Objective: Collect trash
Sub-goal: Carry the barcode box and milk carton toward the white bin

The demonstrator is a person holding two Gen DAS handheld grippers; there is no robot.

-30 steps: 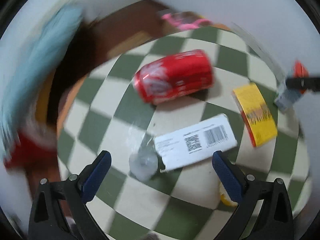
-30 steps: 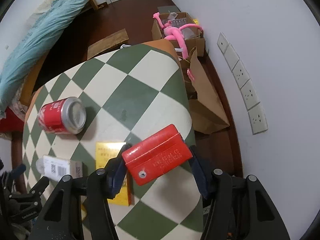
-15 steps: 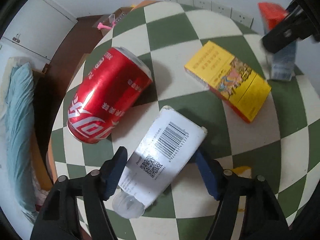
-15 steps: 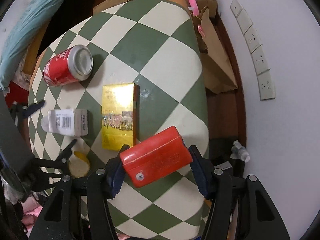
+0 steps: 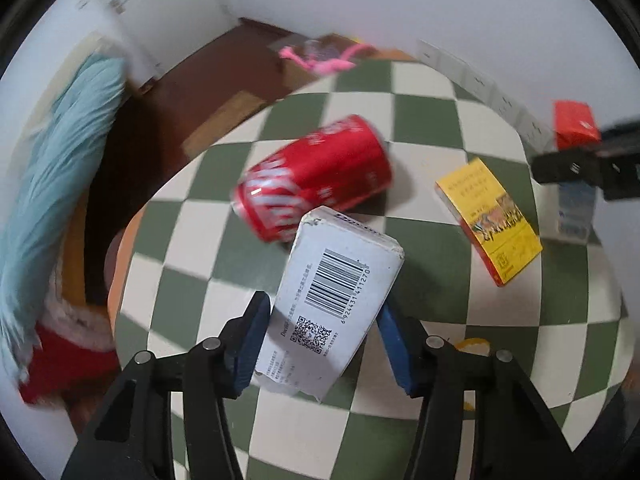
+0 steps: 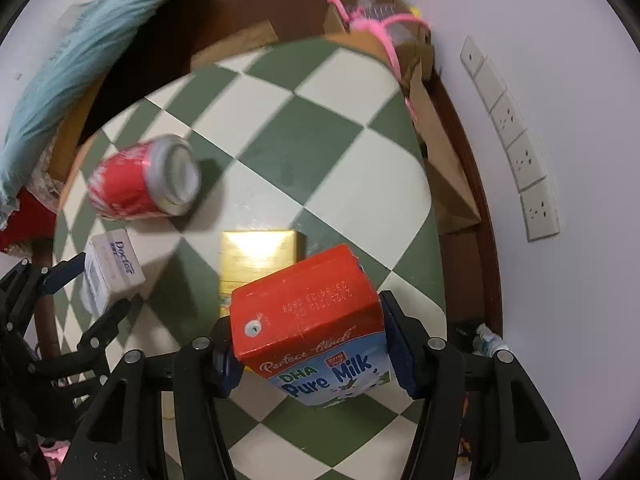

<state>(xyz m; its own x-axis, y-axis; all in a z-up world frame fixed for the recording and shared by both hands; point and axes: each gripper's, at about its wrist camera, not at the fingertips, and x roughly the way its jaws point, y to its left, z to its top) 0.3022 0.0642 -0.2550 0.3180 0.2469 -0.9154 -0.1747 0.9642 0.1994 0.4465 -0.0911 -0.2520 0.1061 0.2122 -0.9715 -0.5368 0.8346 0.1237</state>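
Observation:
My left gripper (image 5: 324, 328) is shut on a white tube with a barcode (image 5: 332, 296) and holds it tilted above the green-and-white checkered table (image 5: 420, 80); the tube also shows in the right wrist view (image 6: 110, 268). My right gripper (image 6: 308, 350) is shut on a red and blue milk carton (image 6: 316, 328), which also shows in the left wrist view (image 5: 574, 136). A red soda can (image 5: 316, 176) lies on its side behind the tube, also in the right wrist view (image 6: 144, 180). A yellow box (image 5: 490, 216) lies flat between the grippers, also in the right wrist view (image 6: 256, 256).
A brown paper bag (image 6: 440, 168) stands on the floor at the table's right edge. A cardboard box with a pink toy (image 6: 376, 12) sits beyond the table. A blue blanket (image 5: 52, 152) lies left. Wall sockets (image 6: 516, 140) line the right wall. A yellow scrap (image 5: 472, 346) lies on the table.
My left gripper closed on the white tube and lifted it off the table. My right gripper moved lower with the milk carton, whose front now shows.

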